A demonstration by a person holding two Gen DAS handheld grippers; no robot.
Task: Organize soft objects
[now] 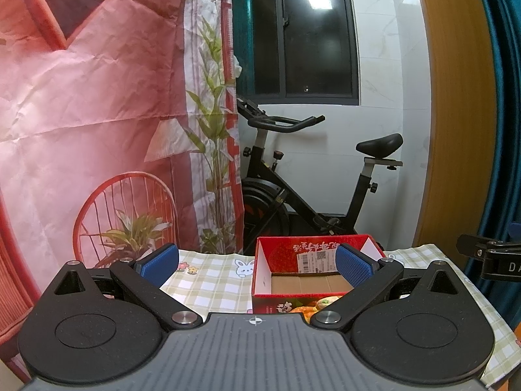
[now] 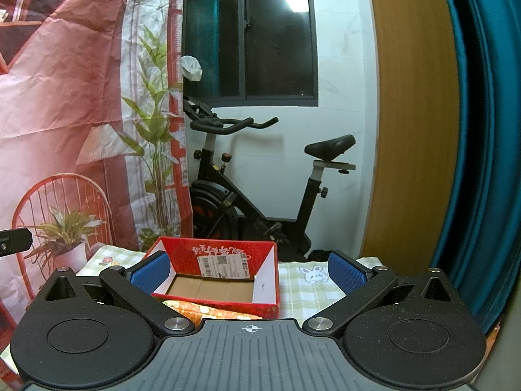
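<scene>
An empty red cardboard box [image 1: 283, 260] with a brown floor and a white shipping label stands on the checked tablecloth [image 1: 211, 280]. My left gripper [image 1: 257, 265] is open and held above the cloth just before the box, its right blue pad in front of the box's right wall. In the right wrist view the same box [image 2: 224, 260] sits ahead and left. My right gripper [image 2: 249, 272] is open with nothing between its pads. An orange patterned soft item [image 2: 208, 311] lies just in front of the box, partly hidden by the gripper body; it also peeks out as the soft item [image 1: 320, 304].
A printed red backdrop [image 1: 97, 114] hangs at the left behind the table. An exercise bike [image 1: 293, 179] stands beyond the table's far edge by a white wall and dark window. A wooden panel [image 2: 410, 114] and teal curtain [image 2: 478, 130] are at the right.
</scene>
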